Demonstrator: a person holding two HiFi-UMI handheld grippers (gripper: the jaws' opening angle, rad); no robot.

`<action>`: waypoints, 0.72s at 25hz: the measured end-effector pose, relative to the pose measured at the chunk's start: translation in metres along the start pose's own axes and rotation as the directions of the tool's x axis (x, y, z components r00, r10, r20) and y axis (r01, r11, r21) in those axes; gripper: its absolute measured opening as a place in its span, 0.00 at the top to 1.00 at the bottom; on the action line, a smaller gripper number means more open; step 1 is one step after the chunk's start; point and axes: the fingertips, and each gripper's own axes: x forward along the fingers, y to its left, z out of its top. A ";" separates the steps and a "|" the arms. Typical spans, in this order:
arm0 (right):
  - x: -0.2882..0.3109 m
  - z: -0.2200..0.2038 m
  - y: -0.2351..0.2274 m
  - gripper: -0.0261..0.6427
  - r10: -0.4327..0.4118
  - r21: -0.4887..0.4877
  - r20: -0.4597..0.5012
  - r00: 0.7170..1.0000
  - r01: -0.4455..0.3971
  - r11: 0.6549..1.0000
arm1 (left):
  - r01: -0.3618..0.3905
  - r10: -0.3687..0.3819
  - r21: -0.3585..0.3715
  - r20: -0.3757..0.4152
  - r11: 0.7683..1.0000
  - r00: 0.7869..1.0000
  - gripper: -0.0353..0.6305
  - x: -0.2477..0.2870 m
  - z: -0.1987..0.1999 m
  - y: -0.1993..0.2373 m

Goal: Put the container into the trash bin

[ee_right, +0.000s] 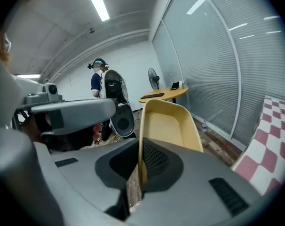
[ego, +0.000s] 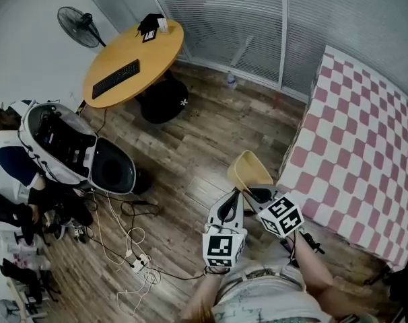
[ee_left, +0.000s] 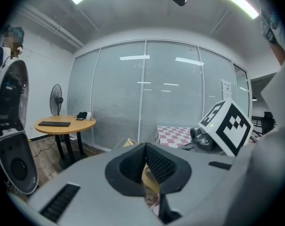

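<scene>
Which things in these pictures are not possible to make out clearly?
- Trash bin: no view shows one for sure; the dark round object under the round table is too small in the head view.
- Small things on that table: too small, head view.
- Container, gripped edge: covered by the right tool, right gripper view.

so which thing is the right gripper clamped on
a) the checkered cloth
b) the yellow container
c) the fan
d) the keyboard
b: in the right gripper view the right gripper has its jaws closed on one wall of the yellow container, which stands up between the pads.
</scene>
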 end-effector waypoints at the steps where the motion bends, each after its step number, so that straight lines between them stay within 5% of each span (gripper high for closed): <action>1: 0.012 -0.005 0.002 0.95 0.007 -0.001 -0.014 1.000 -0.007 1.000 | -0.004 0.004 -0.005 -0.007 1.000 1.000 0.93 -0.001 -0.005 0.007; 12: 0.132 -0.118 -0.006 0.95 0.123 0.091 -0.243 0.962 -0.103 0.990 | -0.059 0.056 -0.056 -0.053 0.997 0.997 0.93 -0.023 -0.039 0.056; 18: 0.159 -0.181 -0.025 0.95 0.155 0.218 -0.312 0.937 -0.088 0.972 | -0.060 0.057 -0.049 -0.070 0.997 0.996 0.93 -0.020 -0.042 0.063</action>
